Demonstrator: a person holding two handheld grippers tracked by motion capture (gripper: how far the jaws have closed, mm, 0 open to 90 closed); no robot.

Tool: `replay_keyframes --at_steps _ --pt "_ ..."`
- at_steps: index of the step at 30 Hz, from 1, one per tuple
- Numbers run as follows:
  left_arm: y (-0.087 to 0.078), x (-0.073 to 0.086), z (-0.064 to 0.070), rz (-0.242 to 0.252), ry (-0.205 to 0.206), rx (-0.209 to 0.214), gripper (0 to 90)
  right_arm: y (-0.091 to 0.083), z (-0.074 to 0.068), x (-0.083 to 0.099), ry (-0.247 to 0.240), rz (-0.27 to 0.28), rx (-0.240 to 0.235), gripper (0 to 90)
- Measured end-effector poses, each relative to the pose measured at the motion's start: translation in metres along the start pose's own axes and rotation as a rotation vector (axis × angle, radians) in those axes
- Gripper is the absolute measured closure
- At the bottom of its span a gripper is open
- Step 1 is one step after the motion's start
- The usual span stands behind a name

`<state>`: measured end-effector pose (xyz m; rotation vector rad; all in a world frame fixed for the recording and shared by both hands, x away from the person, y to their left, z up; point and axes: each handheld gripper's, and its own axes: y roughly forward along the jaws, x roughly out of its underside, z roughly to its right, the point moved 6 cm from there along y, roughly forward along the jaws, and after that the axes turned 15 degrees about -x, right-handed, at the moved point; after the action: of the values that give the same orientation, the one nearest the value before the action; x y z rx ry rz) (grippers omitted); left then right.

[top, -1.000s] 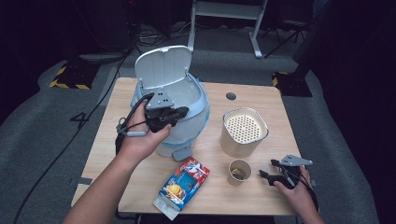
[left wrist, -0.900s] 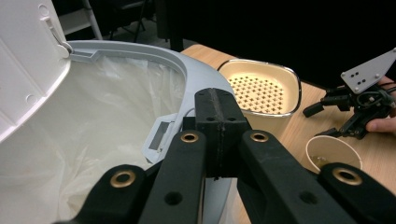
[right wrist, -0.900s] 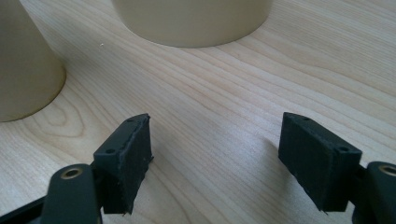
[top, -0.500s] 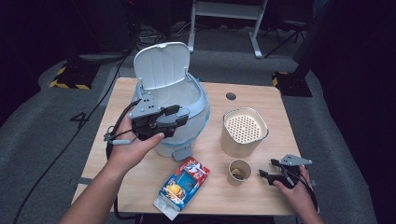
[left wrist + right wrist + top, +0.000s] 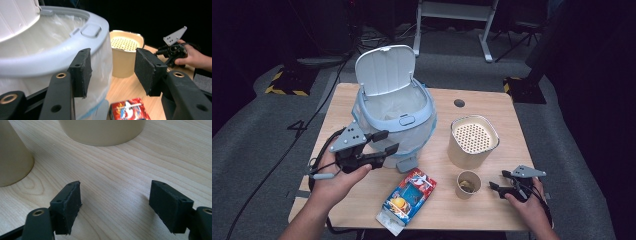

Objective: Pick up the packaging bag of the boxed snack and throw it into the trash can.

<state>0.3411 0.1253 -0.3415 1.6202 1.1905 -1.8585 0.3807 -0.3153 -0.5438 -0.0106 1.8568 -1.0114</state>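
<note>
1. Plainly, nothing is gripped: the left gripper (image 5: 382, 142) hangs with jaws apart beside the lined bin (image 5: 394, 120), whose lid stands open.
2. The right gripper (image 5: 502, 184), jaws spread and empty, rests near the paper cup (image 5: 468, 184), which perhaps holds scraps.
3. The snack carton (image 5: 409, 197) lies untouched on the table (image 5: 482, 100).

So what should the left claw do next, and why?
Probably swing down toward the colourful carton. The bin has its lid up and a liner inside, the left claw is open and empty beside the bin's rim, and the carton lies flat on the table just below it. That looks like rubbish to bin, though I can't be sure.
</note>
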Motion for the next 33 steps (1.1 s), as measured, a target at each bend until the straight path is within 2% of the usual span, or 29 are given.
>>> replay_keyframes --at_steps 1,2,3,4,5,6,7,8,9,10,11,12,13,14,18,21,22,24,25,28,31,33 --pt "-0.005 0.007 0.003 0.001 -0.006 0.005 47.5 0.000 0.000 0.000 0.000 -0.001 0.000 25.7" --pt "-0.005 0.007 0.003 0.001 -0.006 0.005 47.4 0.000 0.000 0.000 0.000 0.000 0.000 25.7" --pt "-0.008 0.017 0.005 -0.003 -0.014 0.003 47.4 0.000 0.000 0.000 0.000 0.000 0.000 25.7" --pt "-0.008 0.017 0.005 -0.003 -0.014 0.003 47.3 0.000 0.000 0.000 0.000 0.000 0.000 25.7" --pt "-0.009 0.029 0.006 -0.027 -0.015 0.003 47.4 0.000 0.000 0.000 0.000 0.000 0.000 25.7" --pt "-0.009 0.029 0.006 -0.027 -0.015 0.003 47.4 0.000 0.000 0.000 0.000 0.000 0.000 25.7" --pt "-0.006 0.041 0.007 -0.055 -0.009 -0.002 47.5 0.000 0.000 0.000 0.000 0.000 0.001 25.7" --pt "-0.006 0.041 0.007 -0.055 -0.009 -0.002 47.6 0.000 0.000 0.000 0.000 0.000 0.001 25.7" --pt "-0.003 0.054 0.008 -0.083 -0.010 -0.003 47.8 0.000 0.000 0.000 0.000 0.000 0.000 25.7" --pt "-0.003 0.054 0.008 -0.083 -0.010 -0.003 48.0 0.000 0.000 0.000 0.000 0.000 0.000 25.7" --pt "0.002 0.065 0.007 -0.105 -0.028 0.000 48.3 0.000 0.000 0.000 0.000 0.000 0.001 25.7" --pt "0.002 0.065 0.007 -0.105 -0.028 0.000 48.6 0.000 0.000 0.000 0.000 0.000 0.001 25.7" --pt "0.006 0.076 0.007 -0.131 -0.040 0.002 49.2 0.000 0.000 0.000 0.000 0.000 0.001 25.7" --pt "0.006 0.076 0.007 -0.131 -0.040 0.002 50.1 0.000 0.000 0.000 0.000 0.000 0.001 25.7" --pt "0.016 0.101 0.007 -0.189 -0.050 0.003 51.5 0.000 0.000 0.000 0.000 0.000 0.000 25.7" --pt "0.020 0.114 0.010 -0.212 -0.068 0.010 52.1 0.000 0.000 0.000 0.000 0.000 0.001 25.7" --pt "0.020 0.114 0.010 -0.212 -0.068 0.010 52.2 0.000 0.000 0.000 0.000 0.000 0.001 25.7" --pt "0.024 0.127 0.011 -0.247 -0.061 0.011 52.2 0.000 0.000 0.000 -0.001 0.000 0.000 25.7" --pt "0.024 0.127 0.011 -0.247 -0.061 0.011 52.0 0.000 0.000 0.000 -0.001 0.000 0.000 25.7" --pt "0.034 0.146 0.014 -0.320 -0.066 0.029 51.7 0.000 0.000 0.000 -0.001 0.000 0.001 25.7" --pt "0.038 0.154 0.016 -0.342 -0.078 0.040 51.6 0.000 0.000 0.000 -0.001 0.000 0.001 25.7" --pt "0.042 0.161 0.019 -0.380 -0.084 0.051 51.6 0.000 0.000 0.000 -0.001 0.000 0.001 25.7"
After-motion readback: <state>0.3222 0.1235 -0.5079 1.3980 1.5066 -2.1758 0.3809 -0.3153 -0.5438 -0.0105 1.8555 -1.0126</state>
